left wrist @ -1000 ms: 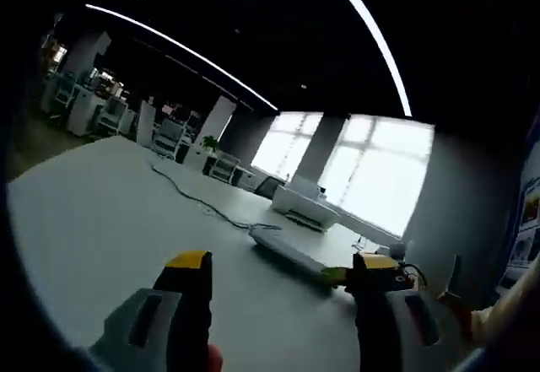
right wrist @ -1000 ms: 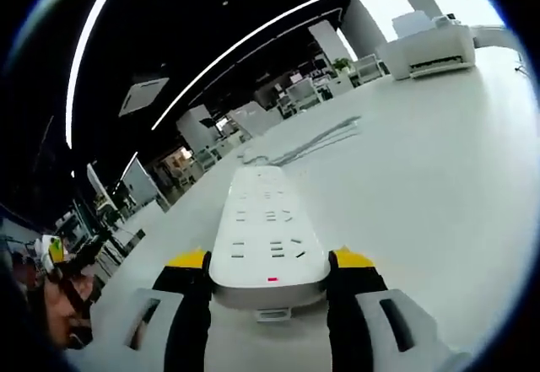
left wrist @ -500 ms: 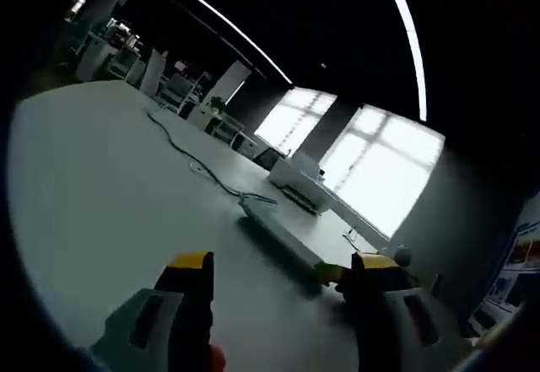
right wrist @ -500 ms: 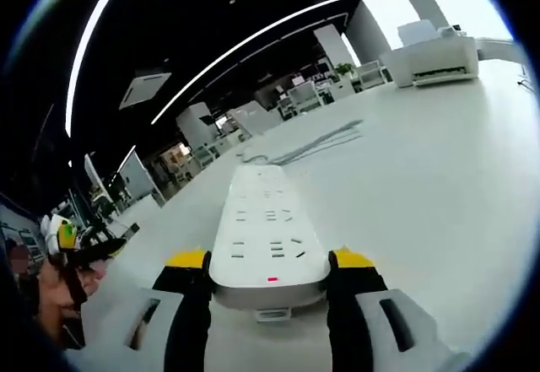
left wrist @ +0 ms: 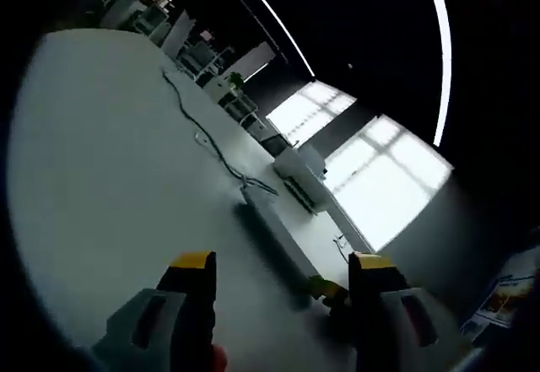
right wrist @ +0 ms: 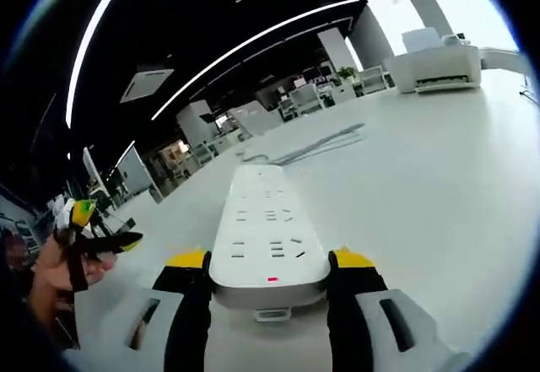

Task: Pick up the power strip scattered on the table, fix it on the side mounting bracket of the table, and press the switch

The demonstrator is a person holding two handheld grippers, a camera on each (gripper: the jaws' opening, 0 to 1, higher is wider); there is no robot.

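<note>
A long white power strip (right wrist: 268, 229) lies lengthwise on the white table (right wrist: 439, 169), its near end with a small red mark clamped between the yellow-tipped jaws of my right gripper (right wrist: 270, 264). From the left gripper view the same power strip (left wrist: 272, 227) stretches away over the table (left wrist: 101, 153), and its dark cable (left wrist: 198, 123) trails off to the far end. The right gripper (left wrist: 325, 289) shows there at the strip's near end. My left gripper (left wrist: 282, 262) stands open with nothing between its fingers, above the table. In the right gripper view the left gripper (right wrist: 105, 239) hangs at the far left in a person's hand (right wrist: 51, 275).
A white printer (right wrist: 439, 56) sits at the far end of the table, and the same printer (left wrist: 302, 174) stands beyond the strip in the left gripper view. Grey cable (right wrist: 316, 142) lies ahead of the strip. Desks and chairs (right wrist: 304, 94) fill the dim office behind. Bright windows (left wrist: 384, 182) stand behind the printer.
The left gripper view has tilted and rolled with the hand. In the right gripper view the left gripper and the hand have risen and come slightly right. The power strip stays clamped.
</note>
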